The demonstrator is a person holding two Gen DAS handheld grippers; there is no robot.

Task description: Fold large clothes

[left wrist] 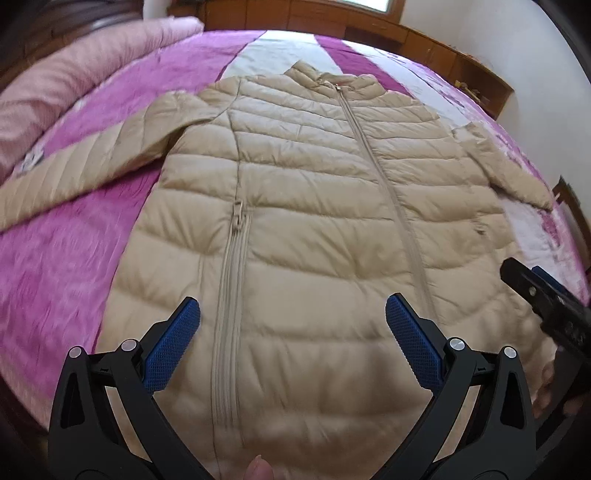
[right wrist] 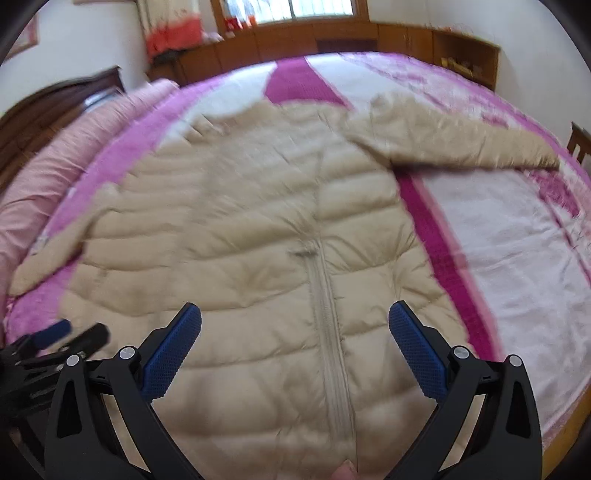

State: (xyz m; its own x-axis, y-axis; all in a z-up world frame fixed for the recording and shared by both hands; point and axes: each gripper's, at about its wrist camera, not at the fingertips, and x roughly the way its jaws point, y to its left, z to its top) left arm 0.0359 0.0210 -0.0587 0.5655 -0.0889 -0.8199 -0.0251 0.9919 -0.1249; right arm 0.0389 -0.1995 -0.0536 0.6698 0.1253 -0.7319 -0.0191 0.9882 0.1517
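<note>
A beige quilted puffer jacket (left wrist: 303, 206) lies flat and zipped on the bed, collar away from me, both sleeves spread out to the sides. It also shows in the right wrist view (right wrist: 236, 236). My left gripper (left wrist: 293, 314) is open and empty, held above the jacket's lower left part by a pocket zip (left wrist: 232, 266). My right gripper (right wrist: 294, 317) is open and empty above the lower right part, over the other pocket zip (right wrist: 325, 317). Each gripper shows at the edge of the other's view: the right gripper (left wrist: 546, 295) and the left gripper (right wrist: 62, 336).
The bed has a magenta and white patterned cover (left wrist: 74, 229). A rolled pink quilt (left wrist: 74, 74) lies along its left side. Wooden cabinets (right wrist: 332, 33) and a window stand past the far edge. A dark headboard (right wrist: 55, 99) is at the left.
</note>
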